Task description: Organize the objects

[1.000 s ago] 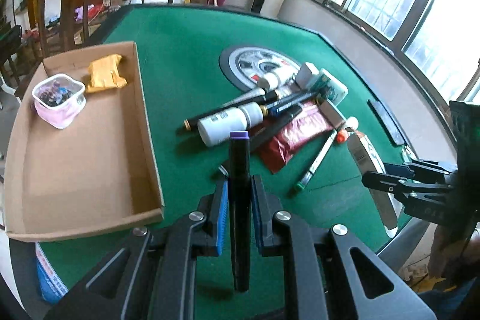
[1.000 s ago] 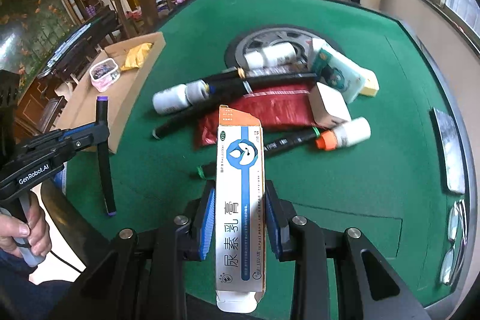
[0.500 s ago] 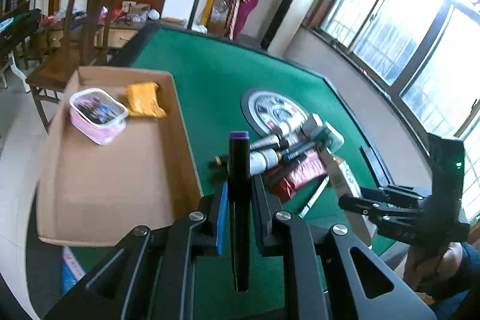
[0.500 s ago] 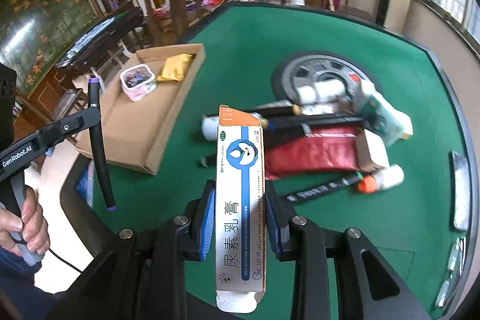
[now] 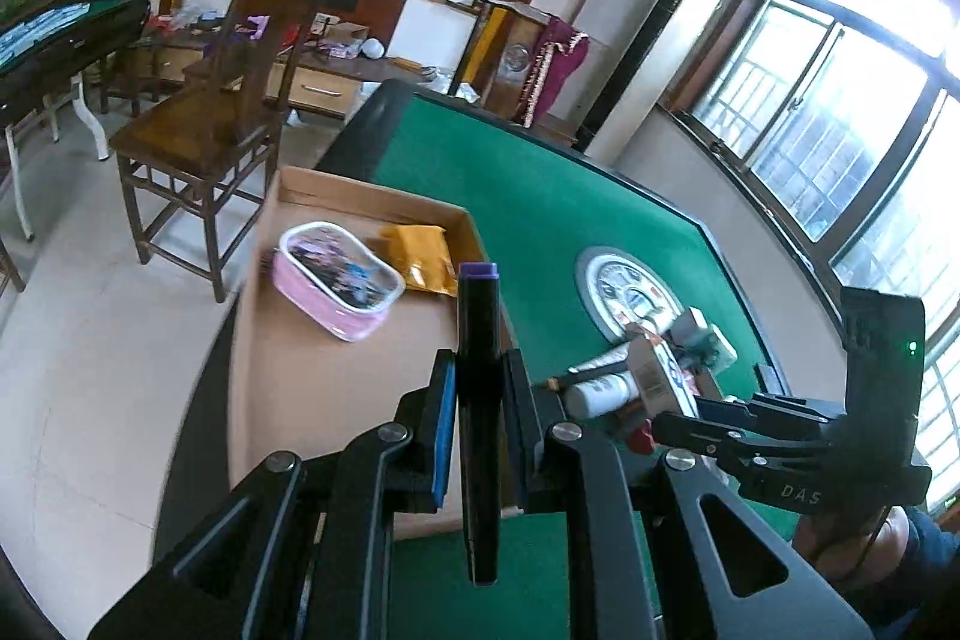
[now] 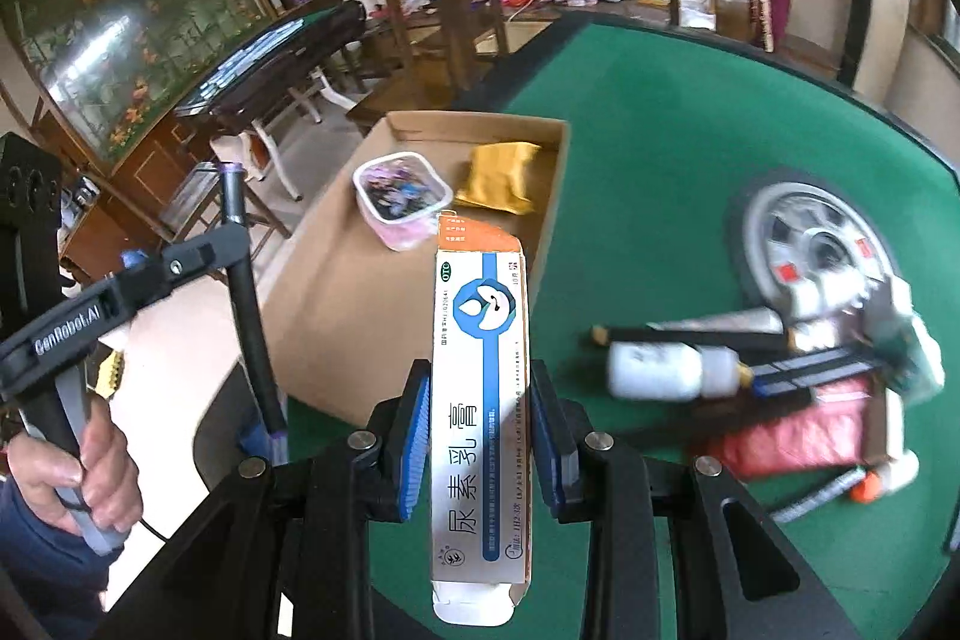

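A marker (image 5: 477, 400) is clamped in the left gripper (image 5: 477, 424), a carton (image 6: 480, 388) in the right gripper (image 6: 480, 424). Ahead of both, a cardboard tray (image 5: 300, 388) holds a pink tub (image 5: 336, 280) and yellow packet (image 5: 420, 259). Clutter (image 6: 780, 388) lies rightward on the green table (image 6: 660, 172).

wrist views angled down, sharing cardboard tray (image 5: 336, 382)

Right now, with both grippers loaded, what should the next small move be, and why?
Probably carry both on over the cardboard tray and lower them before releasing. The left gripper is shut on a black marker, the right gripper on a white ointment box, and the tray already holds a pink container and a yellow packet, with bare floor nearer the camera.
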`<state>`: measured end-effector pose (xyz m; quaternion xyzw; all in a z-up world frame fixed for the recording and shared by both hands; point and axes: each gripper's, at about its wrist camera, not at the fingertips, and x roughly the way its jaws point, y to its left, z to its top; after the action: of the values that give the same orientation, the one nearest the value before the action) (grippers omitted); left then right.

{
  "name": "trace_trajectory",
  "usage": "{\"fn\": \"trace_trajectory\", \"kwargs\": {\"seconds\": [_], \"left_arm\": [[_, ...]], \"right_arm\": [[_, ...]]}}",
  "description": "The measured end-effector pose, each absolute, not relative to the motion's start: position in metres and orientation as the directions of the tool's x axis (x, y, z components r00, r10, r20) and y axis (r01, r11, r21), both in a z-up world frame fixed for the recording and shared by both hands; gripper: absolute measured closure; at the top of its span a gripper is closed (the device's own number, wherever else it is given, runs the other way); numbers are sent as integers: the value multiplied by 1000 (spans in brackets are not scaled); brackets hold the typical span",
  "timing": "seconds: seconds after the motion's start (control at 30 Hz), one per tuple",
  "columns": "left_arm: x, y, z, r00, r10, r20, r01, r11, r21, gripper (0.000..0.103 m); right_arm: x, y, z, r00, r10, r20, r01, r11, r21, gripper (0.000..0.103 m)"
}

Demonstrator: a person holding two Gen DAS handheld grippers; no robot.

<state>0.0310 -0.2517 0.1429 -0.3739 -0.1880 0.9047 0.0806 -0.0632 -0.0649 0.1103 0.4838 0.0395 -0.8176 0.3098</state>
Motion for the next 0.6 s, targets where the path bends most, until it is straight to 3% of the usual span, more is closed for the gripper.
{"fn": "trace_trajectory", "kwargs": {"seconds": [0.6], "left_arm": [[-12, -305, 92, -630, 328, -704, 53, -886, -460, 88]], "right_arm": [[-115, -149, 60, -247, -463, -851, 470, -826, 313, 70]]}}
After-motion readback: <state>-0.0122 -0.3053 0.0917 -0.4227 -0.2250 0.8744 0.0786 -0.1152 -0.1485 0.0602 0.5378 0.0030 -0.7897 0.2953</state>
